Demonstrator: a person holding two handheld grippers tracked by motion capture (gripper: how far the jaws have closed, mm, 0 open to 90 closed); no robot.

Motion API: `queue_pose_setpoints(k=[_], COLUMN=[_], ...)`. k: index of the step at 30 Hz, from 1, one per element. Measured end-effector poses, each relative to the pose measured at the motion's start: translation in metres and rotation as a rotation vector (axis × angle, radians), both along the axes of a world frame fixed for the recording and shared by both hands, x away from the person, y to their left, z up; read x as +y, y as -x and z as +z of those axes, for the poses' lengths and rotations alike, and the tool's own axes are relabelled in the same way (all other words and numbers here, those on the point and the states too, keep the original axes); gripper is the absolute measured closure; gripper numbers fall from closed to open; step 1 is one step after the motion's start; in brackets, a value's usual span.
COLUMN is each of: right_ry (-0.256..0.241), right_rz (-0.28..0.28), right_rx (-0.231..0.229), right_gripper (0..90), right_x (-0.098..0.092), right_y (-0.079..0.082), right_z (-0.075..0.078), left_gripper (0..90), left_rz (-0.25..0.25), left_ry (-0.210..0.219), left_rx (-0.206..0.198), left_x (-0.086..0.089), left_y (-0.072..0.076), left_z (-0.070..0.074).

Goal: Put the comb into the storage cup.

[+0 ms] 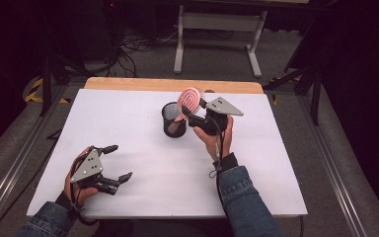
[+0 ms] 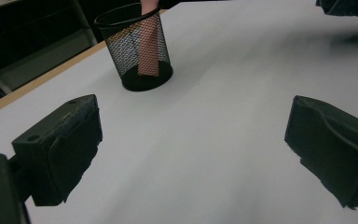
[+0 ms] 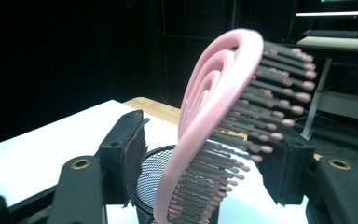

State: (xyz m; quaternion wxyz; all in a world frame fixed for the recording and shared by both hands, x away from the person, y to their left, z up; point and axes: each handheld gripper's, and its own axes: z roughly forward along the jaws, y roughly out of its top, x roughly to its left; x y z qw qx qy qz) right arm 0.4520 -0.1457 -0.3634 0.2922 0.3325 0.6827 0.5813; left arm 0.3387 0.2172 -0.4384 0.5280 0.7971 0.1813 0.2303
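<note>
A pink hairbrush (image 1: 190, 98) stands with its handle (image 2: 148, 51) down inside a black mesh cup (image 1: 173, 121) at the middle back of the white table (image 1: 153, 197). My right gripper (image 1: 193, 107) is open around the brush head (image 3: 214, 102). The bristles lie against one pad, and a gap shows between the brush's back and the other pad (image 3: 133, 158). The cup's rim (image 3: 151, 172) is just below the jaws. My left gripper (image 1: 121, 161) rests open and empty near the front left of the table, facing the cup (image 2: 137, 46).
A wooden strip (image 1: 172, 84) runs along the table's far edge. Beyond it stand a grey metal frame (image 1: 217, 22) and loose cables (image 1: 133, 47) on the floor. Bare white tabletop (image 2: 223, 93) lies between my left gripper and the cup.
</note>
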Motion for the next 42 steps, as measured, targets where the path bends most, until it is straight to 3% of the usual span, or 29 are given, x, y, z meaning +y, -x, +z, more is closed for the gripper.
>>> queue_pose_setpoints(k=[12,25,30,42], right_ry=[0.033,0.075,0.078,0.145], right_rz=[-0.017,-0.015,-0.037,-0.085], right_rx=[-0.039,-0.048,-0.05,-0.065], right_gripper=[32.4,27.7,22.6,7.9], right_x=[-0.007,-0.009,-0.01,-0.007], right_y=[0.005,0.008,0.008,0.007], right_z=[0.012,0.017,0.018,0.018], left_gripper=[4.7,4.7,4.7,5.0], left_rz=[0.005,0.007,0.006,0.007], left_ry=[0.002,-0.001,-0.003,-0.002], left_rx=[-0.006,-0.007,-0.007,-0.011], left_x=[0.001,0.002,0.002,0.002], left_y=[0.0,0.0,0.0,0.001], left_z=[0.001,0.002,0.002,0.003])
